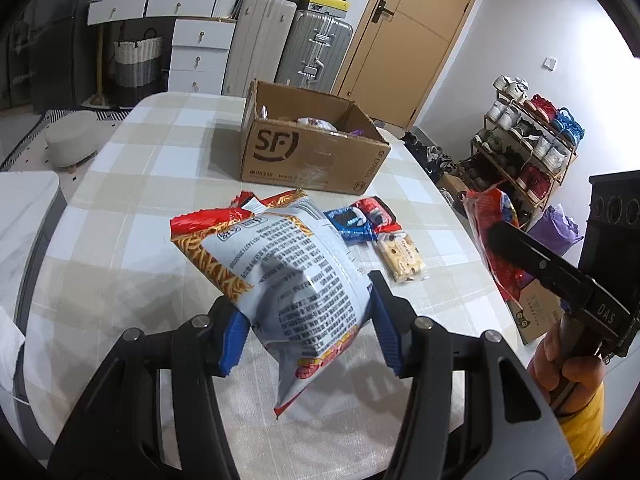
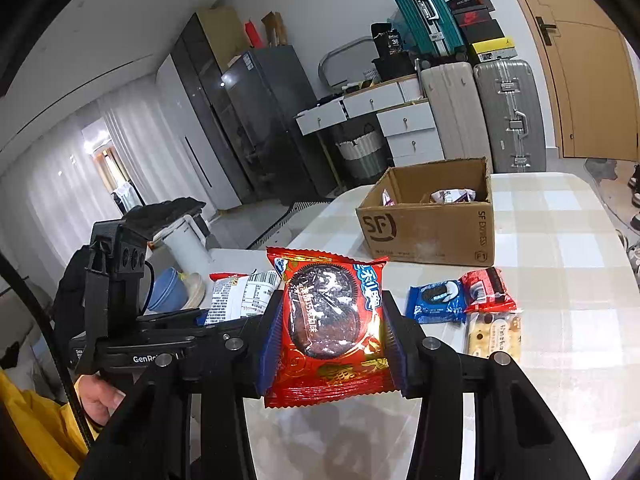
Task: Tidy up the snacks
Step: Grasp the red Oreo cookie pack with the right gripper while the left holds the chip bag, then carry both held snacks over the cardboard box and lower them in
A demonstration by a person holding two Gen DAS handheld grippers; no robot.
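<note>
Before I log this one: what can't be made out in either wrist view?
- Cardboard box contents: both views show only packet tops above its walls; no count possible.
- Noodle bag front: left view shows only the printed back.
- Biscuit pack: right view partly hides it behind the right hand-held gripper.
- Red cookie packet: edge-on in the left view.

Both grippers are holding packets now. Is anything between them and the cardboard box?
Nothing visible blocks the way. The cardboard box is open-topped with bare tablecloth before it. The loose cookie packs lie low beside the route, below the lifted red packet and noodle bag.
</note>
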